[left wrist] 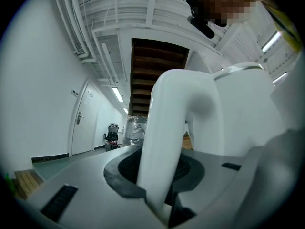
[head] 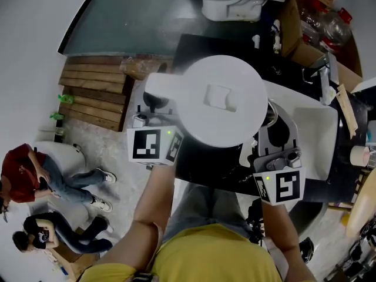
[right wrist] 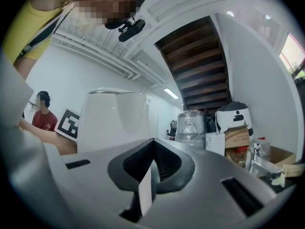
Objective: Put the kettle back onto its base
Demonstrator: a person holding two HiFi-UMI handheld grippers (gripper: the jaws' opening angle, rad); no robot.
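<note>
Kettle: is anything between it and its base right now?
Cannot confirm. In the head view the kettle, held by its handle in the left hand-held gripper, hides whatever lies beneath it, base included. Nothing visible blocks it; the right hand-held gripper sits close beside it.

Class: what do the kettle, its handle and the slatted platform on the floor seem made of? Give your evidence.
Kettle: likely plastic, smooth matte white, moulded lid. Handle: same white plastic, soft sheen, seamless curve. Platform: bare wood, brown parallel planks, probably a pallet.
</note>
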